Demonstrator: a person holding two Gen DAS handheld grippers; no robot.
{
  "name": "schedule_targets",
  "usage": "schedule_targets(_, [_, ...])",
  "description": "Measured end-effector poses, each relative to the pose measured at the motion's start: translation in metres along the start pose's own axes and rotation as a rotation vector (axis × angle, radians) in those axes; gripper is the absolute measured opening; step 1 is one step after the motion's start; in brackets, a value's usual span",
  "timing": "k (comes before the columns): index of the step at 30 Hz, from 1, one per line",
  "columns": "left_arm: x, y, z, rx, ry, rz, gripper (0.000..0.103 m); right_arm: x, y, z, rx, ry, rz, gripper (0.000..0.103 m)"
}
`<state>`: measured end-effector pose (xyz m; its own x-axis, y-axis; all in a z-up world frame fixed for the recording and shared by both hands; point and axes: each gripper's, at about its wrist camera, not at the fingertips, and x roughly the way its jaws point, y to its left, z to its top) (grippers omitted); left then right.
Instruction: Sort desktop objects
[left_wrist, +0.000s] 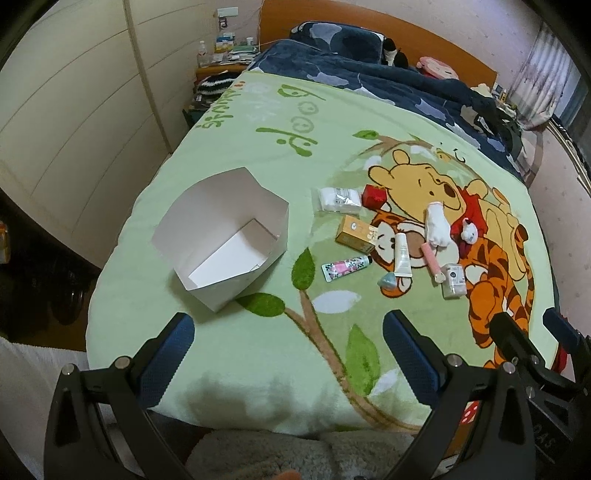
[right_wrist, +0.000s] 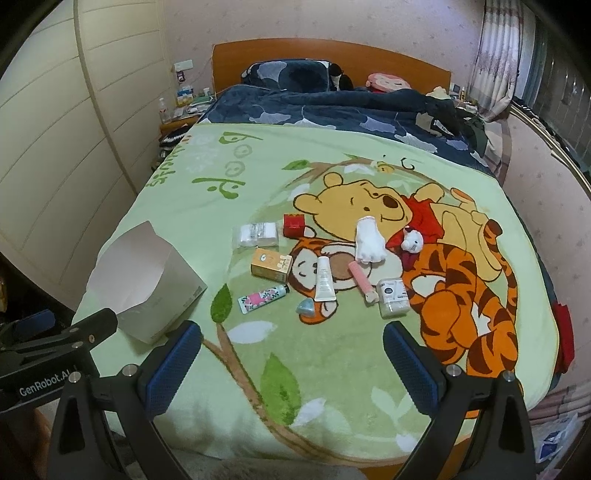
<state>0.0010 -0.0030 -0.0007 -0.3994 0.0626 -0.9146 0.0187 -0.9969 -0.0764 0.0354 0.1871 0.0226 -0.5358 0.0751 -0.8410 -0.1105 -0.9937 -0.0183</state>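
Note:
An open white box (left_wrist: 221, 240) stands empty on the green cartoon blanket (left_wrist: 236, 354), left of a cluster of small items: a clear packet (left_wrist: 340, 199), a red box (left_wrist: 373, 195), an orange carton (left_wrist: 356, 232), a floral tube (left_wrist: 345, 266), a white tube (left_wrist: 402, 254), a pink stick (left_wrist: 433, 260), a white sock (left_wrist: 437, 223), a small jar (left_wrist: 454, 281), a blue-green piece (left_wrist: 386, 282) and a small plush toy (left_wrist: 470, 229). My left gripper (left_wrist: 288, 325) is open and empty, near the bed's front edge. My right gripper (right_wrist: 291, 332) is open and empty, short of the floral tube (right_wrist: 263, 298).
A dark blue duvet (right_wrist: 332, 107), pillows and soft toys lie at the far end by the wooden headboard (right_wrist: 295, 55). A cluttered bedside table (right_wrist: 184, 107) and wardrobe doors (right_wrist: 55, 147) are on the left. The white box also shows in the right wrist view (right_wrist: 147, 288).

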Motion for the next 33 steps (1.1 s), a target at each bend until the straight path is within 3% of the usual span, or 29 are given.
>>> schedule_targets(33, [-0.0061, 0.0090, -0.0035, -0.026, -0.029, 0.058, 0.103, 0.0057, 0.0095, -0.0011, -0.025, 0.010, 0.021, 0.101])
